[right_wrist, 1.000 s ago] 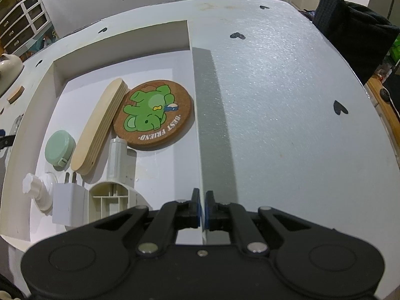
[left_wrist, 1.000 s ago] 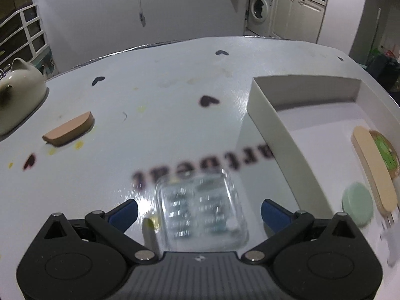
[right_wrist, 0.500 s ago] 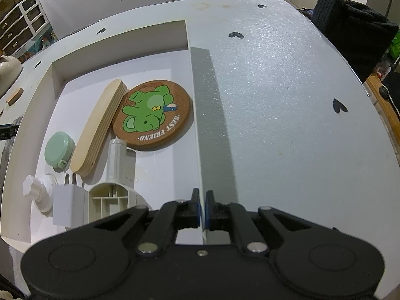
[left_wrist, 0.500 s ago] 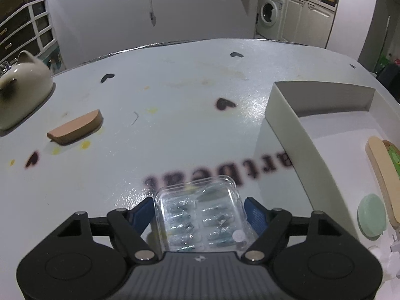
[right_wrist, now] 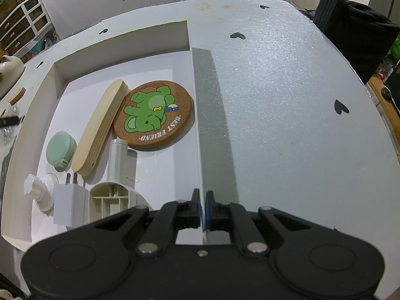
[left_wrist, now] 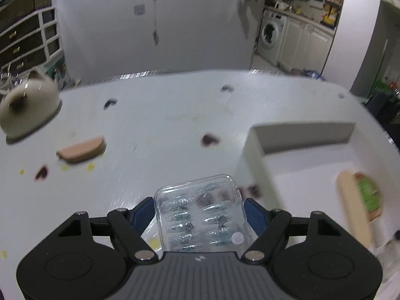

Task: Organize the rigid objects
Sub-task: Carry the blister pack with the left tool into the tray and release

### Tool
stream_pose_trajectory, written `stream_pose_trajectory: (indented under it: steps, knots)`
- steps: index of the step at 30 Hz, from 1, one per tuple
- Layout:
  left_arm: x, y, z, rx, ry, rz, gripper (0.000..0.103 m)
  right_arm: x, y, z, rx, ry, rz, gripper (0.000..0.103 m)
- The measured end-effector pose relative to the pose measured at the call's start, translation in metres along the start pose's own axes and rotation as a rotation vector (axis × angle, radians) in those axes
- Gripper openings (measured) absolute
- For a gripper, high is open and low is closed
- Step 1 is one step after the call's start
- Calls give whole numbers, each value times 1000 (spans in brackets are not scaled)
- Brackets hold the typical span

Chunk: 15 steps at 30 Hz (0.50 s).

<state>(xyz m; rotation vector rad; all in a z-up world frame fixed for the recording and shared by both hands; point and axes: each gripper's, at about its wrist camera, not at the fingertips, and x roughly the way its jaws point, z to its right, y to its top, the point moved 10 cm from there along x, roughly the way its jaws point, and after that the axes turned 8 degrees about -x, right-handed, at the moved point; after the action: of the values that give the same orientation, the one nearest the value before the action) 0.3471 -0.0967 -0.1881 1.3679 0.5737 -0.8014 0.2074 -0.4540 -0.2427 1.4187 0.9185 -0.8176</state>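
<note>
My left gripper [left_wrist: 198, 208] is shut on a clear plastic case [left_wrist: 200, 215] of small glittery pieces and holds it above the table, left of the white box [left_wrist: 255, 155]. My right gripper [right_wrist: 202, 208] is shut on the right wall of the white box [right_wrist: 197, 130]. Inside the box lie a cork coaster with a green elephant [right_wrist: 153, 117], a long wooden piece [right_wrist: 100, 127], a mint round case [right_wrist: 61, 148], a white plug adapter [right_wrist: 68, 207], a white plastic part [right_wrist: 113, 192] and a white knob [right_wrist: 37, 192].
A tan half-round wooden piece [left_wrist: 81, 150] lies on the table at the left. A cream cat-shaped pot [left_wrist: 25, 110] stands at the far left edge. Black hearts dot the white table [right_wrist: 287, 115]. A dark bag [right_wrist: 355, 42] sits beyond the right edge.
My left gripper closed on the clear case and lifted it off the table, tilting the view upward. The right gripper stayed clamped on the box wall.
</note>
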Motion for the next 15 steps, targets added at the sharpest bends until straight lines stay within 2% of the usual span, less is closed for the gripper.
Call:
stream_pose_trajectory:
  steps: [4, 8, 15]
  knots:
    - [-16, 18, 30, 8, -49, 31, 78, -1, 0, 0, -4, 1, 3, 5]
    - [-17, 28, 68, 17, -117, 29, 78, -3, -1, 1, 0, 5, 10, 4]
    - [0, 20, 136, 97, -178, -7, 78, -2, 2, -3, -56, -20, -6, 4]
